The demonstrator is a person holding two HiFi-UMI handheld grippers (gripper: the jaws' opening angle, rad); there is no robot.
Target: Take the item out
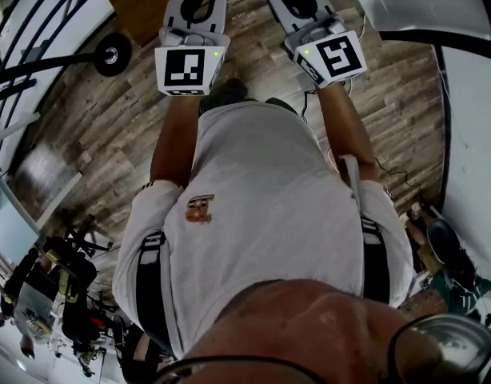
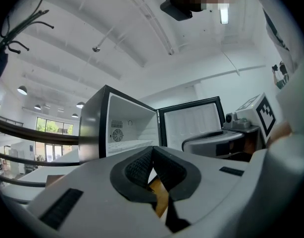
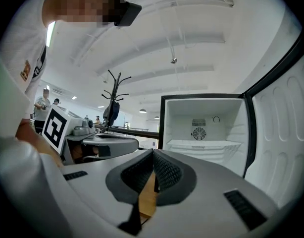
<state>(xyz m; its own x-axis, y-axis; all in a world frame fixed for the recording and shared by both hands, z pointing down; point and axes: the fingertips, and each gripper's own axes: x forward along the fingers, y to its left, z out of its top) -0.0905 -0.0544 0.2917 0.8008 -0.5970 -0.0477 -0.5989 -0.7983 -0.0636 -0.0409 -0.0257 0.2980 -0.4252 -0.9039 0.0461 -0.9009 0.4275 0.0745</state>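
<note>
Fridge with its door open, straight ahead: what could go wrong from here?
Both the left tongs and right tongs are shut; reaching in like this would likely push an item, not grip it.
No item shows on the fridge shelf; it may sit lower, unseen.
The open door beside the right tongs could get bumped.

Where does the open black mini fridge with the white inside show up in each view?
Head view: cannot be made out there.
Left gripper view: the open black mini fridge with white interior sits left of centre, its door open to the right.
Right gripper view: right of centre, door at the right edge.
Shared landmark: round fan vent on its back wall, in both gripper views.
</note>
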